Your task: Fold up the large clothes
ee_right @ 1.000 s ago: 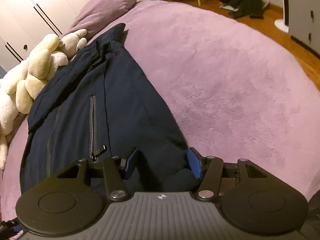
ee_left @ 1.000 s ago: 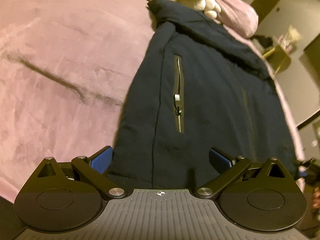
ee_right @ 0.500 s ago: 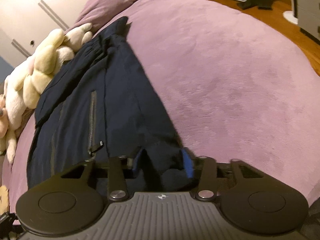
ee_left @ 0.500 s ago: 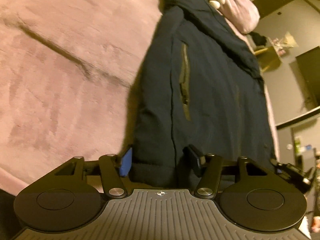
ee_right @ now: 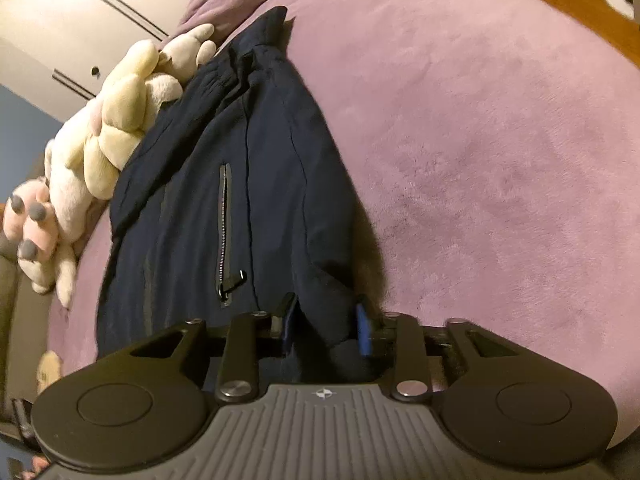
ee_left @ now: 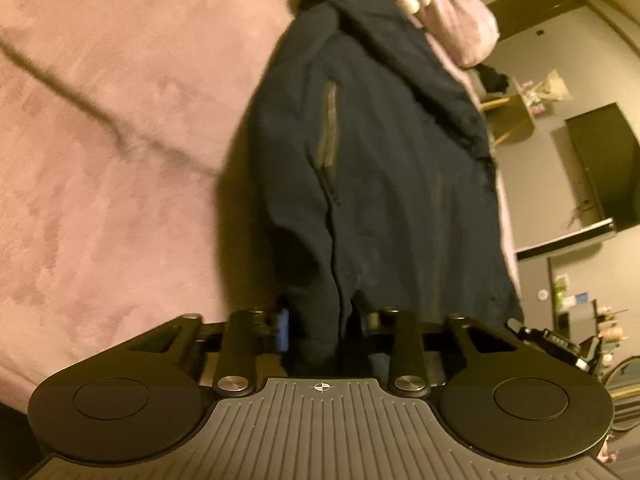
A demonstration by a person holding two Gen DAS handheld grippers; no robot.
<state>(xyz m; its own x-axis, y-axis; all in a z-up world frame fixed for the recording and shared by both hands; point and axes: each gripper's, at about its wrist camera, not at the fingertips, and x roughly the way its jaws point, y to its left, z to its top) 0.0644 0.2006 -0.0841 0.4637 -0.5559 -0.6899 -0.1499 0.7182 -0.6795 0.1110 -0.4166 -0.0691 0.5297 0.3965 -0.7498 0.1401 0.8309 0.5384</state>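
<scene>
Purple blanket (ee_right: 500,140) on bed; plush toys (ee_right: 120,120) beside purple pillow (ee_left: 460,20).

Pink blanket (ee_right: 500,152): open, unoccupied surface from 12 to 4 o'clock of the right gripper (ee_right: 326,320); likewise from 9 to 11 o'clock of the left gripper (ee_left: 324,320), crossed only by a shallow crease.
Dark jacket (ee_left: 372,168): fills the lane at 12 o'clock of both grippers, hem bunched between their jaws.
Plush toys (ee_right: 116,128): touching the jacket's edge, 10 to 11 o'clock in the right wrist view, blocking that side.
Pillow (ee_left: 460,12): beyond the collar, 1 o'clock in the left wrist view.
</scene>
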